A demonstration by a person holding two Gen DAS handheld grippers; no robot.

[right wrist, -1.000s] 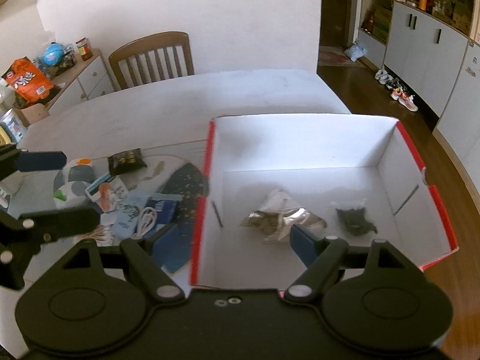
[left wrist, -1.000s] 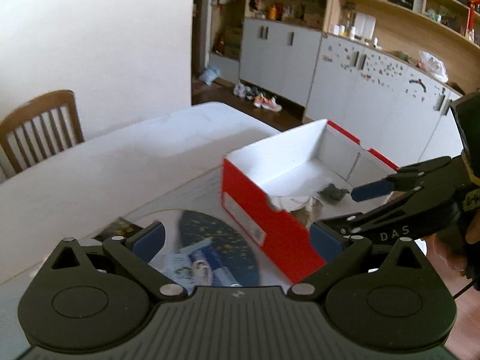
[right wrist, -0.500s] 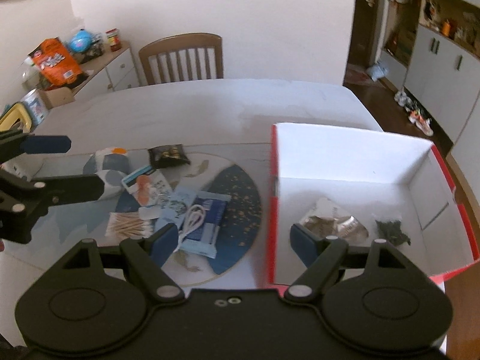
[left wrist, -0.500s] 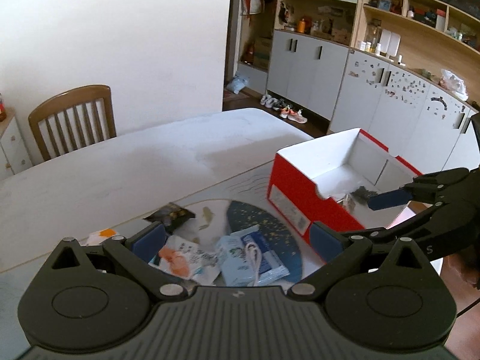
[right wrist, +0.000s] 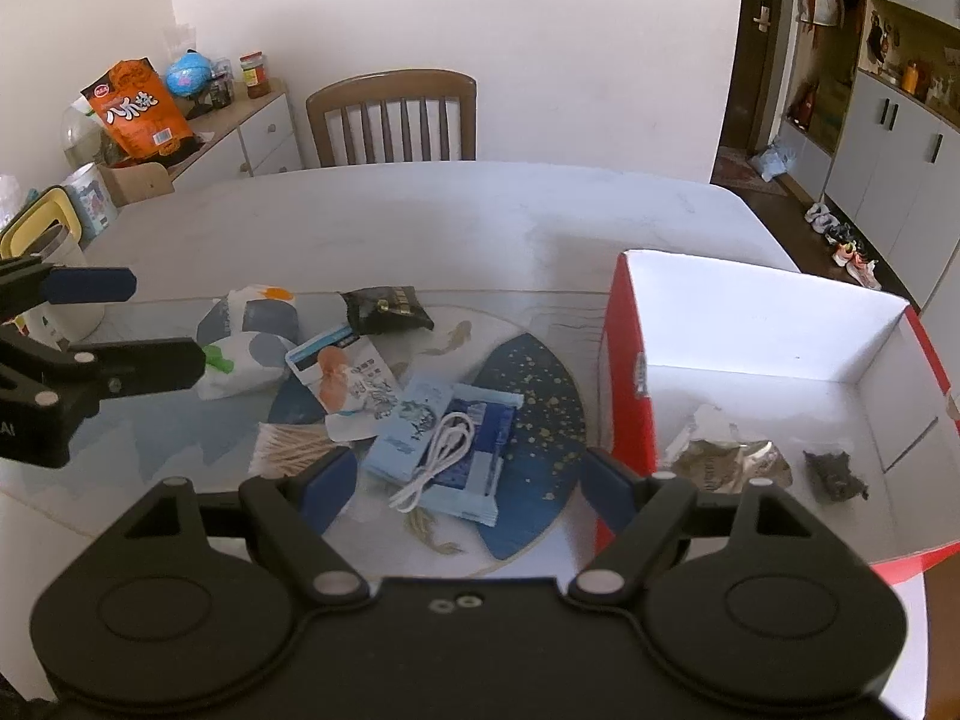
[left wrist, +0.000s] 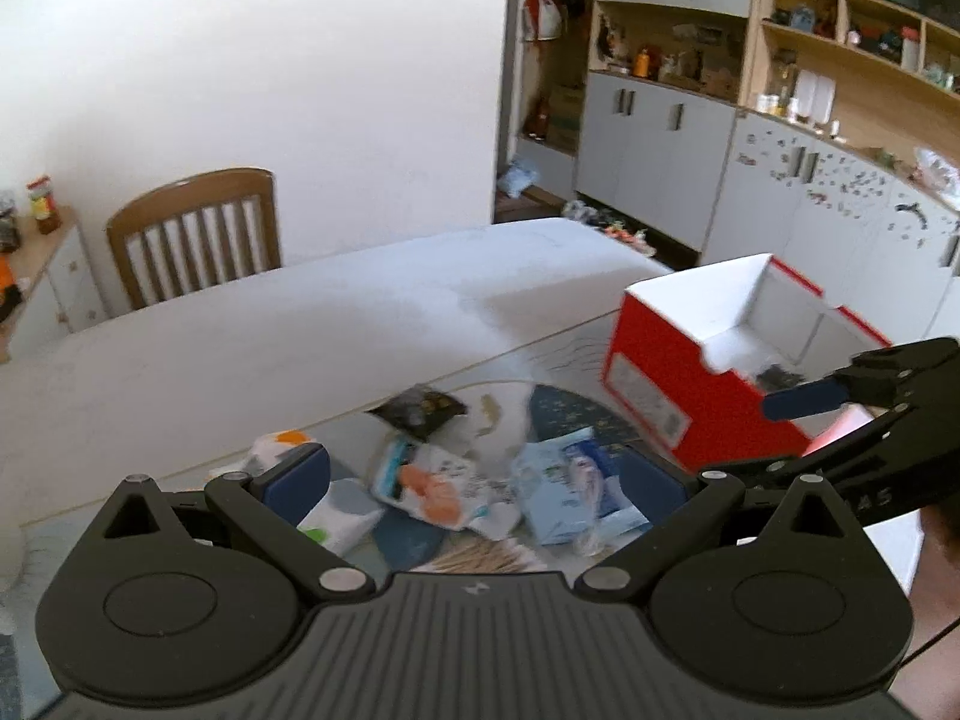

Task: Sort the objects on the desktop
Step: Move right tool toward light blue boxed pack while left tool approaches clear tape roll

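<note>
Two open, empty tools [right wrist: 468, 483] [left wrist: 474, 480] above several packets; one box [right wrist: 624, 360], two scraps inside.

Packets [right wrist: 360, 387] heaped on mat, red box [right wrist: 624, 396] beside — open

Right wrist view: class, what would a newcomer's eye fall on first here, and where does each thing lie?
First the red-and-white box at the right, open-topped, with a crumpled foil packet and a dark scrap on its floor. Next the heap of packets left of it, topped by a coiled white cable on a blue packet. Both grippers stand open, holding nothing.
</note>
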